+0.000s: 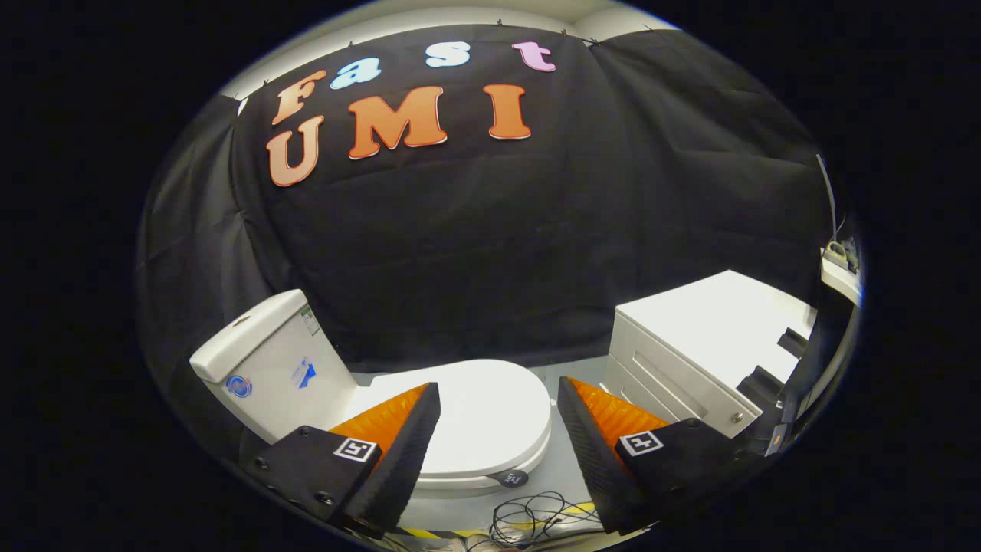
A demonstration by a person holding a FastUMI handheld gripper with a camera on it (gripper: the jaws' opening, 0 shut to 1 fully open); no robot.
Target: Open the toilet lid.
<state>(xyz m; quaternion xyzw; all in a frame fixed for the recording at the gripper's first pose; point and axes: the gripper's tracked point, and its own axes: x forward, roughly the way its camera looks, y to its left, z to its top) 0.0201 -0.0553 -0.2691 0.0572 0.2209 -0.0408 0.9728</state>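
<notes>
A white toilet stands below me with its lid (pixel 490 414) lying flat and closed over the bowl. Its tank (pixel 264 360) rises behind the lid, toward the left finger, and carries small stickers. A small dark round tag (pixel 512 478) sits at the lid's front rim. My gripper (pixel 498 399) hovers above the lid, open wide, with the lid showing in the gap between the fingers. Neither finger touches the toilet. The left finger (pixel 398 445) covers part of the lid's tank-side edge.
A white drawer cabinet (pixel 690 345) stands just right of the toilet, beyond the right finger. Loose black cables (pixel 536 517) lie on the grey floor in front of the bowl, beside yellow-black tape. A small shelf with bits (pixel 839 264) hangs further right.
</notes>
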